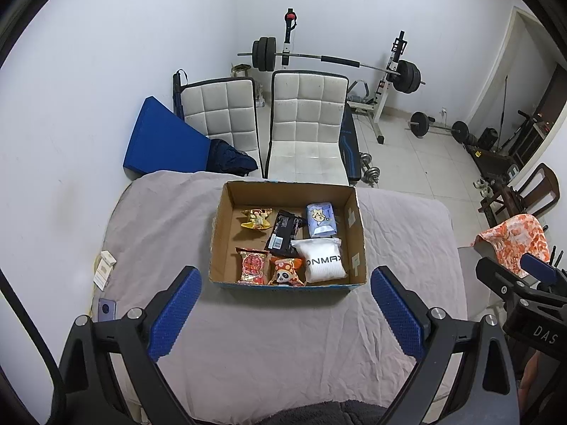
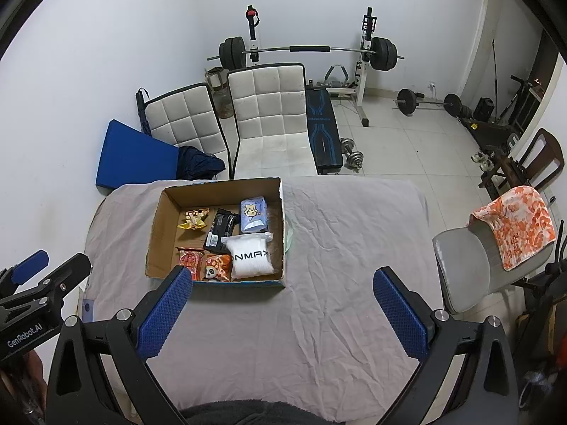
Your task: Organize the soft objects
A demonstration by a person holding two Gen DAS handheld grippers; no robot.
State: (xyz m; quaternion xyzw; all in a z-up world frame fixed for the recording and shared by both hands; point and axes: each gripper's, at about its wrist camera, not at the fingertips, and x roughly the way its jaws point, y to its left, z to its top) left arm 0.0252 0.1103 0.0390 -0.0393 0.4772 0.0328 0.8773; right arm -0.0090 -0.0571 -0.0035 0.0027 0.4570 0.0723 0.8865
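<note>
An open cardboard box (image 1: 358, 233) (image 2: 157, 233) sits on the grey cloth-covered table (image 1: 283, 336) (image 2: 336, 248). Inside lie a white packet marked ONMAX (image 1: 323, 260) (image 2: 252, 258), a light blue tissue pack (image 1: 320, 219) (image 2: 253, 214), a black packet (image 1: 285, 235) (image 2: 221, 230), a gold snack bag (image 1: 257, 217) (image 2: 193, 219), a red snack bag (image 1: 252, 265) (image 2: 189, 258) and an orange panda bag (image 1: 285, 272) (image 2: 216, 267). My left gripper (image 1: 285, 283) is open and empty, above the table in front of the box. My right gripper (image 2: 283, 279) is open and empty, to the box's right front.
Two white chairs (image 1: 304, 131) and a blue pad (image 1: 163, 138) stand behind the table, with a barbell rack (image 1: 386, 81) beyond. A grey chair with an orange towel (image 2: 514, 226) is at the right. A phone (image 1: 105, 310) and small white boxes (image 1: 104, 267) lie at the table's left edge.
</note>
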